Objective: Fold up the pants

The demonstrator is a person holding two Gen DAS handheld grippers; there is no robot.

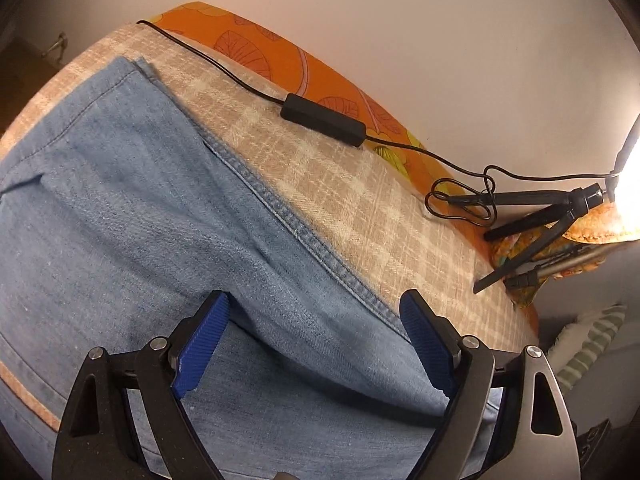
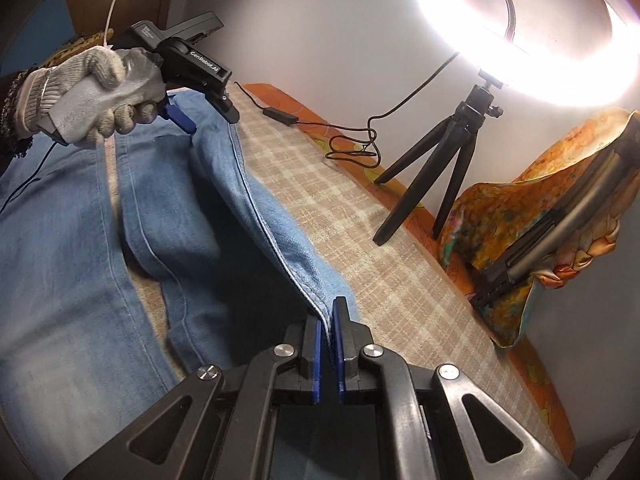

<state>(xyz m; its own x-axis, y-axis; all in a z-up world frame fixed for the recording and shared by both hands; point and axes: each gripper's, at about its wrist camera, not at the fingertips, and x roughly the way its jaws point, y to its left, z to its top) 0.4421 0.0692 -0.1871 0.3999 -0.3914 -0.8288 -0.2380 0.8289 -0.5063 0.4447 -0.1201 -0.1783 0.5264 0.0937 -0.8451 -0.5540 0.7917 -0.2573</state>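
Cut off at the left and bottom edges of both views: pants (image 1: 140,208), waistband and hems unseen. Hidden beneath the denim: much of the checked blanket (image 1: 360,200). Washed out by glare: ring light (image 2: 520,20), top cropped. Half covered by patterned cloth (image 2: 540,184): a second folded stand (image 2: 552,240).

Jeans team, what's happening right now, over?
Left gripper open over jeans. Right gripper clamped on seam edge. Black cable clear, beside.
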